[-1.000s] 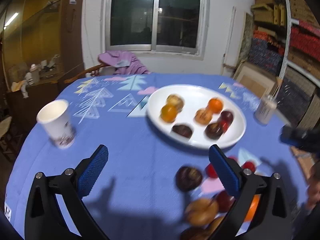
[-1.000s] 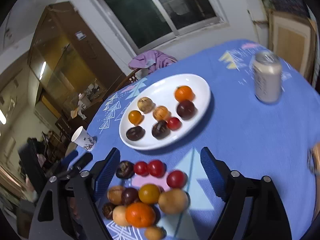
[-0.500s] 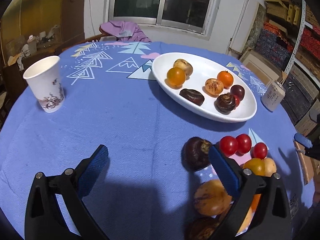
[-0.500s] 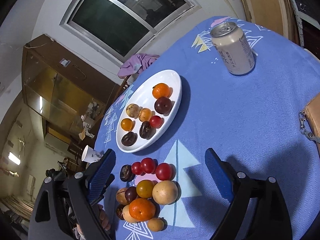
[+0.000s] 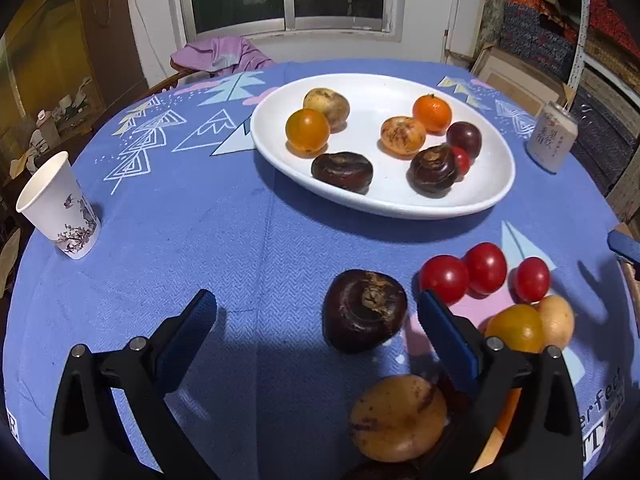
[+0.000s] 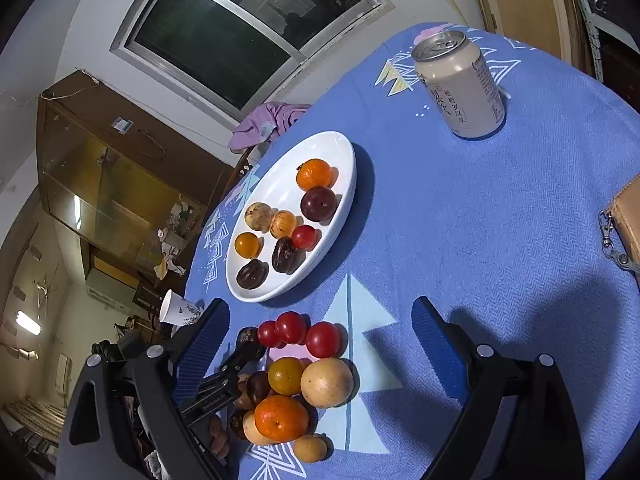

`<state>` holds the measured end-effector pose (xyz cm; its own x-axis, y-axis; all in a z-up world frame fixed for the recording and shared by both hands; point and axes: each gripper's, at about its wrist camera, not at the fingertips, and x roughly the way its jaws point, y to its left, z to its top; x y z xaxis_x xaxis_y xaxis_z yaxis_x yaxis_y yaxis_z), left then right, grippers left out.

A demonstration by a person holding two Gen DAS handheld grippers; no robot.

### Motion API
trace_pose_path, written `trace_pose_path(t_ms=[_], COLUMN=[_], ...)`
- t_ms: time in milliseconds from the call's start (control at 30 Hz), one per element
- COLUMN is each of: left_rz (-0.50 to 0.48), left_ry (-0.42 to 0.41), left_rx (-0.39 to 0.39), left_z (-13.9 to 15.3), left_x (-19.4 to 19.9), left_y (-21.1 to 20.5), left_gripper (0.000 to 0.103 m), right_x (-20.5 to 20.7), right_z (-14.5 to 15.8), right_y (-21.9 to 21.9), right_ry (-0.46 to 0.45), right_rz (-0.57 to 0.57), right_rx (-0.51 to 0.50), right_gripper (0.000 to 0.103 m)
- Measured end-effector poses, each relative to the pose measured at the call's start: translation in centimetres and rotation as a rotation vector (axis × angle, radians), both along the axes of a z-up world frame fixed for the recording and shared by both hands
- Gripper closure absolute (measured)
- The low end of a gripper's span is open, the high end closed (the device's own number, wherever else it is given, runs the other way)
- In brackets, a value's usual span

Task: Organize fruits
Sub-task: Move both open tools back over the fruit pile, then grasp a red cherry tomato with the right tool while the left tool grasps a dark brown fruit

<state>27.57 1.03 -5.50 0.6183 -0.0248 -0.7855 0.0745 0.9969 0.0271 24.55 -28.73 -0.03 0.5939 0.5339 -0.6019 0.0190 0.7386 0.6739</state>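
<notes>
- Tablecloth (image 5: 200,240): woven cloth, matt, herringbone texture.
- Plate (image 5: 492,184): glossy white glaze, smooth.
- Can (image 6: 460,88): metal, satin sheen.
- Cup (image 5: 56,208): matt paper.
- Tomatoes (image 5: 484,268): shiny, smooth skins.

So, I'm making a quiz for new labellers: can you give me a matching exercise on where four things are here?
Things:
1. tangerine
2. paper cup
3. drink can
4. dark water chestnut

Places:
A. on the cloth between the left tongs' open fingers
B. on the white plate
C. near the table's left edge
D. right of the plate

Pairs: 1-B, 2-C, 3-D, 4-A
</notes>
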Motion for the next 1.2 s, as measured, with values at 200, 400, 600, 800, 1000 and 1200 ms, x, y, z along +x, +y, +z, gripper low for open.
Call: trace_pose_path(t_ms=[200,400,600,800,1000,1200], left_rz=[0.015,0.075,0.204,0.257,0.195,0.170], left_ry=[0.033,0.044,0.075,0.027,0.022,0.026], left_rx=[-0.034,-0.028,-0.108,-0.211,-0.105,-0.077], left_z=[-0.5,-0.8,-1.3,-1.0,-1.5,-1.6], left_x=[0.8,0.1,-2.0,-3.3,-3.3,-3.3], left_y=[0.8,3.9,9.9,11.7,8.9,7.9], left_gripper=[0.004,0.004,0.004,0.004,0.004,0.004], right_x=[0.1,0.2,0.1,-0.3,0.0,1.1], right_z=[-0.1,-0.6,-0.6,-0.2,-1.3,-2.7], right_y=[0.2,-0.2,0.7,4.4,5.2,6.2], right_ry=[0.005,0.023,0.014,-0.060,-0.042,-0.004], right_rz=[0.003,-0.007,0.034,0.185,0.226,0.245], right_rx=[-0.009,-0.004,-0.023,-0.139,-0.173,-0.204], right_gripper=[0.010,0.010,0.010,0.010,0.025,0.049])
